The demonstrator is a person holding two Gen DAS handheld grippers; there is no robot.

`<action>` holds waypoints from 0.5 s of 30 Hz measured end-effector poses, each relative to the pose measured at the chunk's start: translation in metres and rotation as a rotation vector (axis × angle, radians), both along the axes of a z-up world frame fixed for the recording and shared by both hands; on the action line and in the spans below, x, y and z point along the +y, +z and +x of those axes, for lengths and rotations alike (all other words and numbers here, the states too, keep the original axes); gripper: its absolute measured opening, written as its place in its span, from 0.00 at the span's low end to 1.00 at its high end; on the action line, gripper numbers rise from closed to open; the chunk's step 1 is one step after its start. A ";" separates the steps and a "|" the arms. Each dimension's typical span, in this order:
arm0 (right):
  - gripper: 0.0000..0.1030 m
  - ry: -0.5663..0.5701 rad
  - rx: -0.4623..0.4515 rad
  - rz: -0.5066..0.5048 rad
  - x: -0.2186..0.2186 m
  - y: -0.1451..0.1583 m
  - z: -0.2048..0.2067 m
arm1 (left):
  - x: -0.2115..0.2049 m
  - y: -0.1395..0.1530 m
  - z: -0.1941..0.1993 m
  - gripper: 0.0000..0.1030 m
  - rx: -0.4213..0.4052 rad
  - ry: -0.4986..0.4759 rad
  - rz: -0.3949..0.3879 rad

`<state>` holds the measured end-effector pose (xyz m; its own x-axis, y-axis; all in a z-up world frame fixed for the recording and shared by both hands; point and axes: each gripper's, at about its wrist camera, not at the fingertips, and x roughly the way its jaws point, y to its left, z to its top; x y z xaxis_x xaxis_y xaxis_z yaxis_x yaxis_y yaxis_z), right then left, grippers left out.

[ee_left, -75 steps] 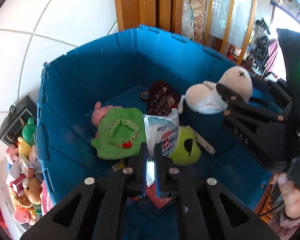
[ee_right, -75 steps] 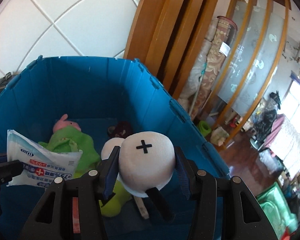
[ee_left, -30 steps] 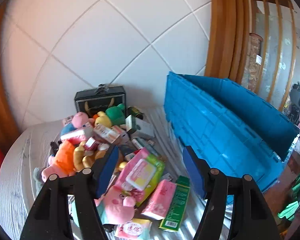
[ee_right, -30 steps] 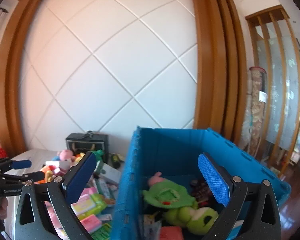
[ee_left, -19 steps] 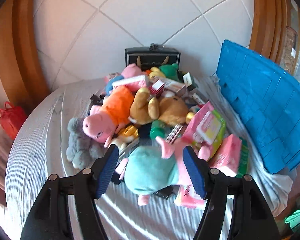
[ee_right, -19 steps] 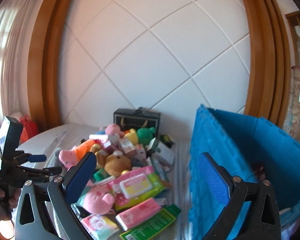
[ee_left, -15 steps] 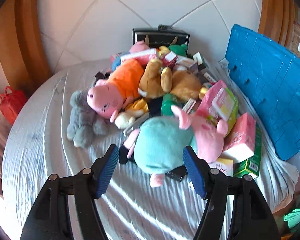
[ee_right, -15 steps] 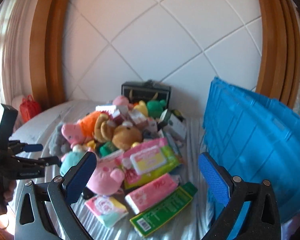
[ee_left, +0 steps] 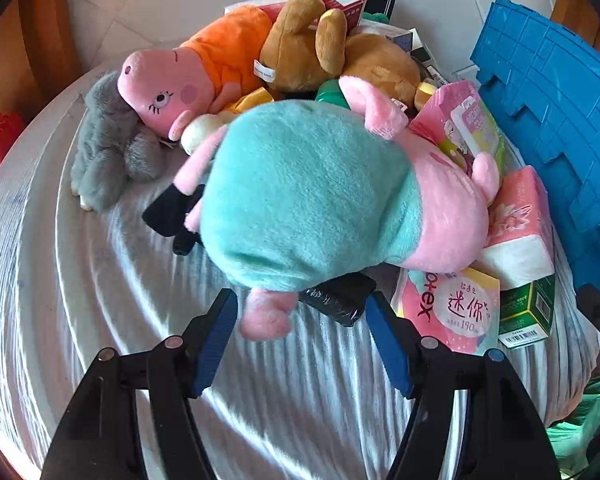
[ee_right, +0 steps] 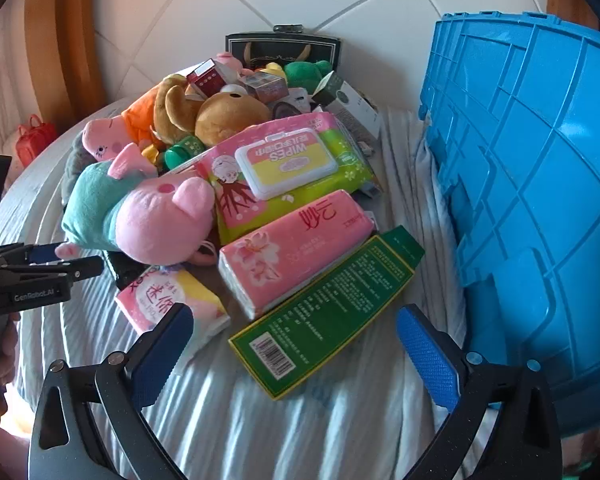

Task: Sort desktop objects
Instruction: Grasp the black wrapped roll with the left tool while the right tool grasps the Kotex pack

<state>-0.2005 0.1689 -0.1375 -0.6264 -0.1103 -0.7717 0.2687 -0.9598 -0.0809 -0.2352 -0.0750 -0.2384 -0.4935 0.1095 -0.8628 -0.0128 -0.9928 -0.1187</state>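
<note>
Your left claw (ee_left: 302, 338) is wide, empty, w/ the teal pig plush (ee_left: 300, 196) just ahead; right claw (ee_right: 296, 354) wide over the green box (ee_right: 324, 320).

wipes pack (ee_right: 286, 160): "WIPES" on its yellow-and-white flip lid, centre of the right wrist view, printed upside down; the smaller characters beside it are too small to read.
pink tissue pack (ee_right: 296, 248): large red Chinese characters along its upper end, with a line of fine print I cannot make out.
mini tissue pack (ee_left: 450, 310): "otex", "迷你" and "190" on the pink-and-yellow front, lower right of the left wrist view.
green box (ee_right: 324, 316): barcode label at its near end; dense text on its face is unreadable.
left gripper (ee_right: 50, 256): "GenRobot.AI" in white on its black body, left edge of the right wrist view.
</note>
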 end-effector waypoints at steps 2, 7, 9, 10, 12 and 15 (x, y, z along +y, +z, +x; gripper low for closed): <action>1.00 0.021 -0.011 0.006 0.005 -0.002 -0.006 | 0.008 -0.012 -0.010 0.64 -0.027 0.030 -0.011; 1.00 0.067 -0.044 0.017 0.009 -0.012 -0.021 | 0.021 -0.027 -0.029 0.65 -0.025 0.071 0.012; 1.00 0.093 -0.051 0.011 0.005 -0.015 -0.021 | 0.019 -0.032 -0.032 0.64 -0.046 0.082 0.019; 1.00 0.106 -0.056 0.004 0.003 -0.016 -0.021 | 0.016 -0.033 -0.030 0.60 -0.047 0.090 0.028; 1.00 0.128 -0.062 -0.005 -0.004 -0.018 -0.020 | 0.007 -0.032 -0.021 0.39 -0.059 0.105 0.002; 1.00 0.149 -0.076 -0.024 -0.013 -0.023 -0.018 | -0.017 -0.031 -0.007 0.38 -0.076 0.148 -0.048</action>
